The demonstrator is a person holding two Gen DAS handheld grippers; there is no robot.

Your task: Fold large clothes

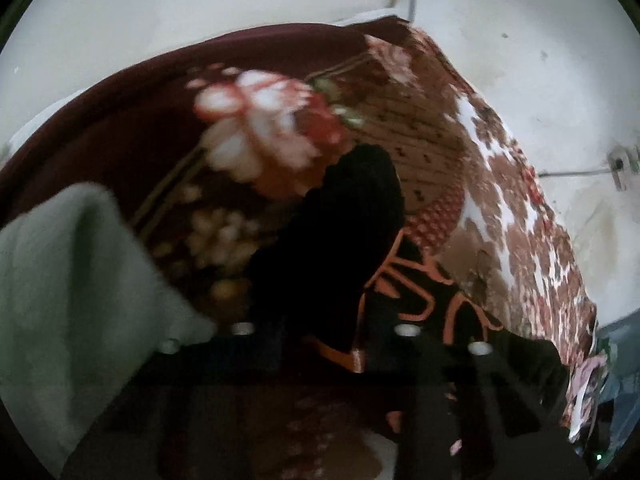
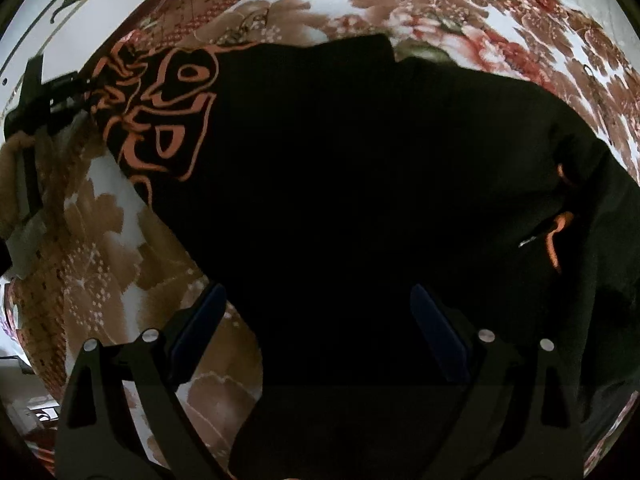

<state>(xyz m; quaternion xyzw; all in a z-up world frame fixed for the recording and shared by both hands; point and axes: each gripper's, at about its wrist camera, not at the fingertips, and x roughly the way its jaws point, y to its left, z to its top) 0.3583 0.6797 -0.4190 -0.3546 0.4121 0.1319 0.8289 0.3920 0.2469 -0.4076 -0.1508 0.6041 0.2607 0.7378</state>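
Right claw: your right gripper (image 2: 316, 320) stands with its two blue-padded fingers (image 2: 196, 324) spread wide, nothing pinched, pointing steeply down over the cloth.
Left claw: your left gripper (image 1: 320, 344) is dark and blurred in its own view; black fabric runs down between its fingers, but you cannot tell whether the pads press on it.
Left claw from across: it (image 2: 52, 92) shows at the far left of the right wrist view, right at the printed edge of the cloth.
Garments counted: one black garment (image 2: 360, 200) with an orange line print (image 2: 168, 120).
Garment versus right claw: it lies spread directly under and ahead of your open fingers, filling the gap between them.
Garment versus left claw: a dark fold (image 1: 340, 240) rises just ahead of the fingers, the orange print (image 1: 420, 292) just to its right.
Bedding counted: one floral blanket (image 1: 260, 128) beneath the garment.
Other cloth: one pale green piece (image 1: 80, 280) at the left of the left view.
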